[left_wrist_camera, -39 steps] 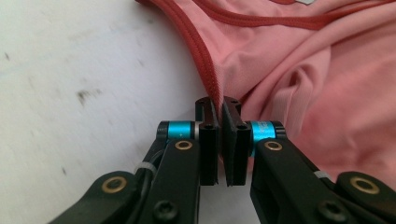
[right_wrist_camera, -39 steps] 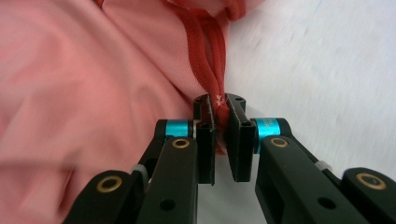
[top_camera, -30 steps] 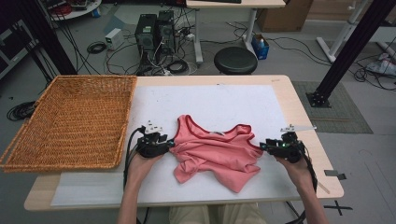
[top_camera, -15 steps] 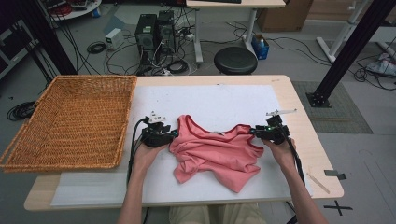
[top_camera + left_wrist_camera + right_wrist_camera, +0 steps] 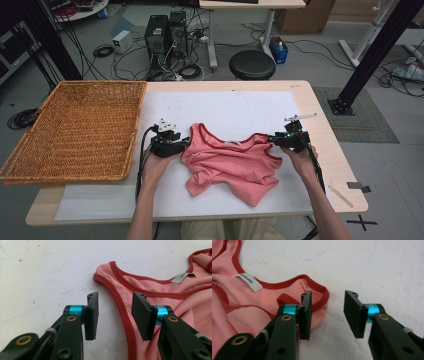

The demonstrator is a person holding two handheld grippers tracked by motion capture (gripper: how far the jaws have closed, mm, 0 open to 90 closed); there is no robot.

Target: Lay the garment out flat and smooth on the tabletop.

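Note:
A pink sleeveless top with dark red trim (image 5: 230, 165) lies crumpled on the white mat, neckline away from me. My left gripper (image 5: 184, 143) lies at the top's left shoulder. In the left gripper view the red armhole edge (image 5: 122, 312) runs between its open jaws (image 5: 115, 315), which have just been opening; no pad presses on it. My right gripper (image 5: 273, 140) is at the right shoulder. In the right gripper view its jaws (image 5: 328, 315) stand open, a little wider than before, with the strap corner (image 5: 322, 297) by the left pad (image 5: 306, 315).
A large wicker basket (image 5: 75, 130) sits on the table's left side, overhanging the edge. The white mat (image 5: 235, 107) covers the table's middle. A neck label (image 5: 182, 277) shows inside the neckline. A stool, computers and cables stand on the floor beyond.
My right gripper moved away from me and slightly left, up to the top's right shoulder strap. The left gripper shifted only a little toward the far side. The top looks unmoved.

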